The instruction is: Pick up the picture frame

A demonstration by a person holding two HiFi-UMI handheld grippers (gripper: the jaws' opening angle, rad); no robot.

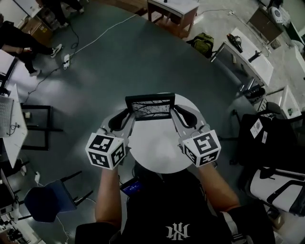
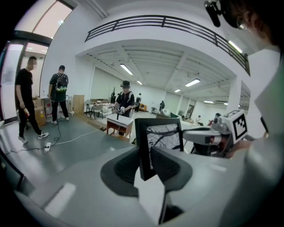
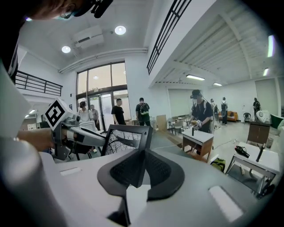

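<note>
Black picture frame [image 1: 150,107] hangs upright between my two tongs, over the far rim of the round white tabletop [image 1: 157,155]. My left tongs [image 1: 125,118] pinch its left edge near the lower corner, one pad on the front and one on the back. My right tongs [image 1: 177,115] pinch the right edge the same way. The top edge and the middle of the frame stand free, nothing touching them. Beyond the frame lies a wide stretch of grey floor [image 1: 119,71] with a white cable [image 1: 102,35] across it, and a wooden desk [image 1: 172,12] stands well apart. A blue chair [image 1: 45,202] sits off to my left, away from the tabletop's rim
</note>
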